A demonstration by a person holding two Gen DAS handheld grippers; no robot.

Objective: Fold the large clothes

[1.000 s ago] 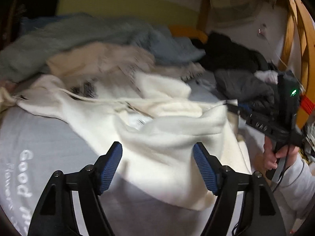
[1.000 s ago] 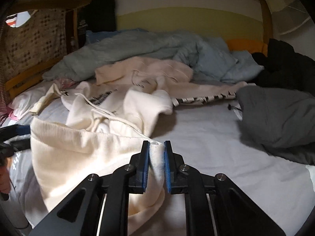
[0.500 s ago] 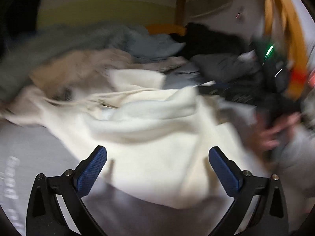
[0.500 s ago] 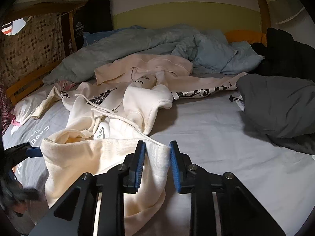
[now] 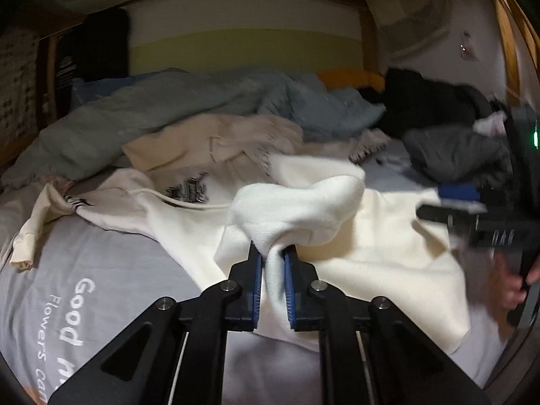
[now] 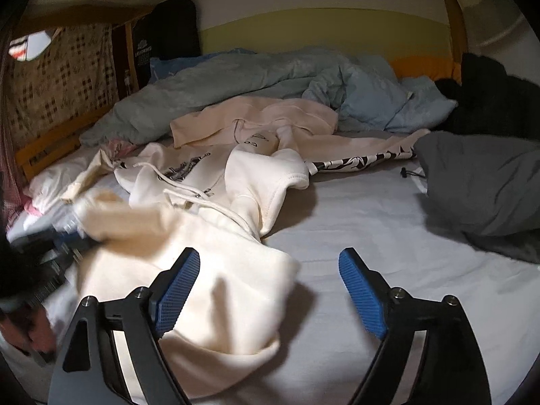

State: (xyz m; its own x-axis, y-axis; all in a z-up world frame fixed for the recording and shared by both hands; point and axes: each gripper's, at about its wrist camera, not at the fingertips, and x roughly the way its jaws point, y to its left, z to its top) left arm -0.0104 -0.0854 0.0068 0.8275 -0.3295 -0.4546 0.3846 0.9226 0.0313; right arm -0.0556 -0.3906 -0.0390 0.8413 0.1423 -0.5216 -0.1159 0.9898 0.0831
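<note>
We log: left gripper (image 5: 272, 270), jaws closing, blue pads pinched on a raised fold of the cream hoodie (image 5: 297, 209). Right gripper (image 6: 270, 290): jaws opening, wide apart, nothing pressed btw. them; hoodie hem lies under its left finger (image 6: 177, 290), not gripped.

Landmark = cream hoodie, spread on the grey bedsheet (image 6: 371, 229) at the near side of the bed, hood (image 6: 270, 175) toward the headboard.

- Drawstring (image 6: 189, 195): on the hoodie chest, beside the printed graphic.
- Pink-beige garment (image 6: 256, 118): just behind the hoodie, touching.
- Blue-grey duvet (image 6: 243, 74): behind that, w/ light blue pillow (image 6: 371, 98).
- Dark grey garment (image 6: 482, 182): right of hoodie, apart.
- Sheet lettering "Good" (image 5: 77, 307): left of hoodie, near edge.
</note>
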